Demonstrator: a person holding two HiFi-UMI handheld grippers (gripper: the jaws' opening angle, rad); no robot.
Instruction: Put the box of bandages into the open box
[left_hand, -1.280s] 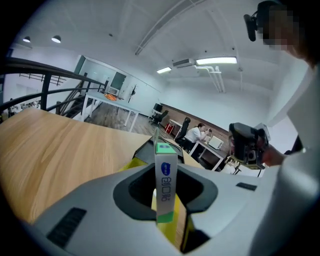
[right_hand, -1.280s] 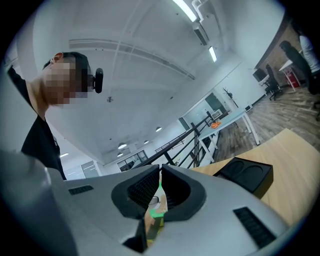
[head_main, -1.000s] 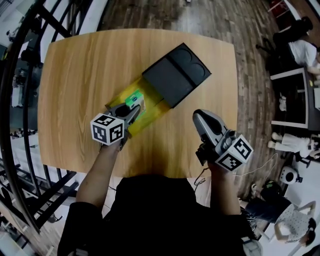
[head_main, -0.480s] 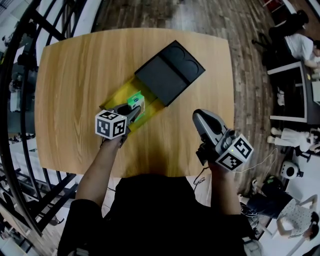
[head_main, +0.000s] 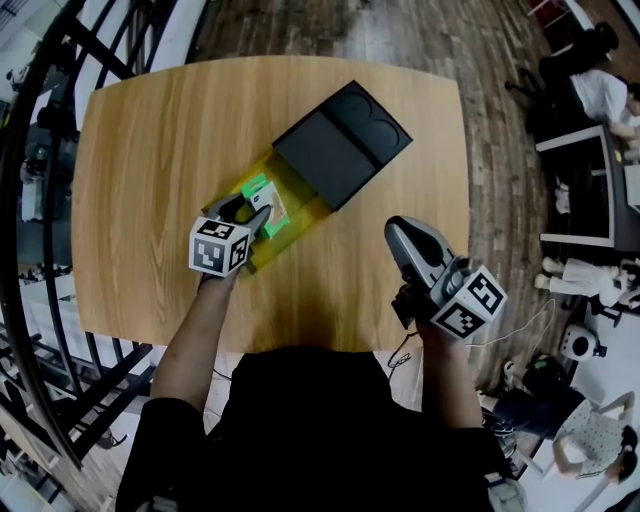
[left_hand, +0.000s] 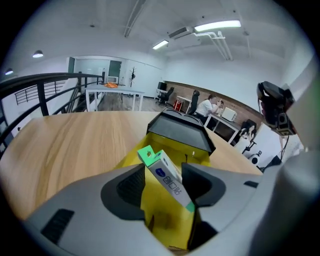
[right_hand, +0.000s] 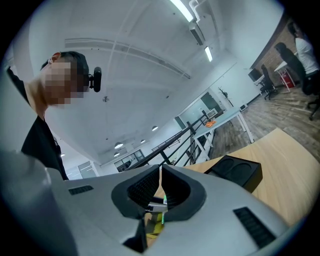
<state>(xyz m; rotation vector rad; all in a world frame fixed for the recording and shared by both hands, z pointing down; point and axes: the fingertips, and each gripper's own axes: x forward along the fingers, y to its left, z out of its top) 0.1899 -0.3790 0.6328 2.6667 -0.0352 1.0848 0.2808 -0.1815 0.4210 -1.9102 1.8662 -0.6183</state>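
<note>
The box of bandages (head_main: 262, 203), white with green ends, lies tilted inside the yellow tray (head_main: 298, 197) of the open box. In the left gripper view the bandage box (left_hand: 167, 177) slants between the jaws over the yellow tray (left_hand: 201, 154). My left gripper (head_main: 249, 212) hovers over the tray's near end. Its jaws are opening, and the bandage box sits loose between them with gaps at the pads. My right gripper (head_main: 402, 230) hangs over the table's front right, shut with nothing in it. The black lid (head_main: 342, 145) covers the tray's far half.
The round-cornered wooden table (head_main: 150, 150) carries only the open box. A black railing (head_main: 40, 110) runs along the left. The person's arm (head_main: 195, 340) reaches in from the front edge. Desks and seated people are off to the right.
The left gripper's jaws have spread apart and let go of the bandage box, which now lies flatter in the yellow tray. The right gripper has stayed where it was.
</note>
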